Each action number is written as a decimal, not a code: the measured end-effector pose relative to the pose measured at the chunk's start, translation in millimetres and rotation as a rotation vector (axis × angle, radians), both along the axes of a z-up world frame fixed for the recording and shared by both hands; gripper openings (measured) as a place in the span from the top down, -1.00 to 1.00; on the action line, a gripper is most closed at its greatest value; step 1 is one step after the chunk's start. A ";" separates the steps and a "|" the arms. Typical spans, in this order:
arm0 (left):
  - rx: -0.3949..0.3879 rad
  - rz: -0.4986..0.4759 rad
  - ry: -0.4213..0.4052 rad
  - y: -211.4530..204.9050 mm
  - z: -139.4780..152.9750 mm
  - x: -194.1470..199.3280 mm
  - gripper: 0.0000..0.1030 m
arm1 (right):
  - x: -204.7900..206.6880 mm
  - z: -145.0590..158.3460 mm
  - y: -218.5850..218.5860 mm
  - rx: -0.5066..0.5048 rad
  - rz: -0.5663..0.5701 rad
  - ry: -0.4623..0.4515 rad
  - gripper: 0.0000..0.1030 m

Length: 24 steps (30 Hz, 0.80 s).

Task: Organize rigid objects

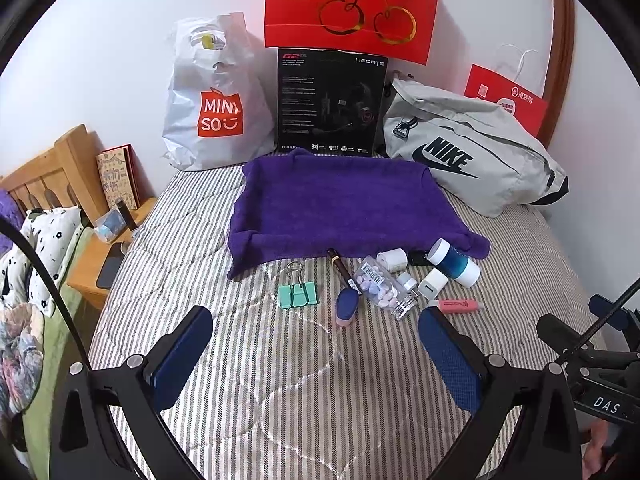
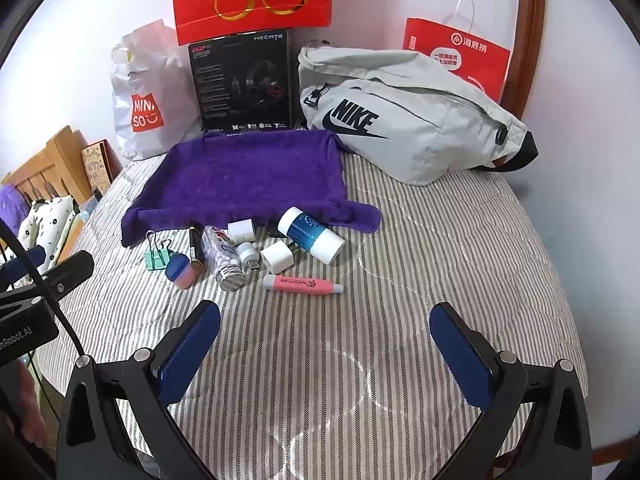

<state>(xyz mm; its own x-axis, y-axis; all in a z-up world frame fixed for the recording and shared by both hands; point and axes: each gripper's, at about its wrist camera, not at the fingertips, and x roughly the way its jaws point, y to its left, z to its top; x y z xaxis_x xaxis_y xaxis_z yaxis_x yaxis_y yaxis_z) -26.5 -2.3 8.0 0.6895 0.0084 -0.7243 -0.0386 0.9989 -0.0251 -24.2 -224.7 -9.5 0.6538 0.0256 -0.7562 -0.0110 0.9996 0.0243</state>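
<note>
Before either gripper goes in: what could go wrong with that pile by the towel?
1. The pill bottle and blue-and-white bottle lie on their sides; a nudge may roll them across the striped quilt.
2. The small items are packed tight, so open fingers closing on the white charger cube could catch a neighbour.
3. The pink highlighter lies flat on soft bedding and may sink under a pinch.

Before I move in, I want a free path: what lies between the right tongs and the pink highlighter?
Only bare striped bedspread. The right wrist view shows nothing lying between the open right tongs and the pink highlighter.
</note>
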 end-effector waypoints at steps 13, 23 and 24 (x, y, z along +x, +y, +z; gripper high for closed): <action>0.012 -0.001 -0.004 1.6 1.3 -4.0 -1.00 | -2.7 1.8 1.0 0.005 0.002 0.000 -1.00; 0.017 0.003 0.000 1.1 0.5 -5.3 -1.00 | -3.3 3.4 1.5 -0.003 0.005 -0.004 -1.00; 0.015 0.003 -0.002 1.3 0.8 -4.9 -1.00 | -3.5 3.8 1.3 -0.003 0.003 -0.007 -1.00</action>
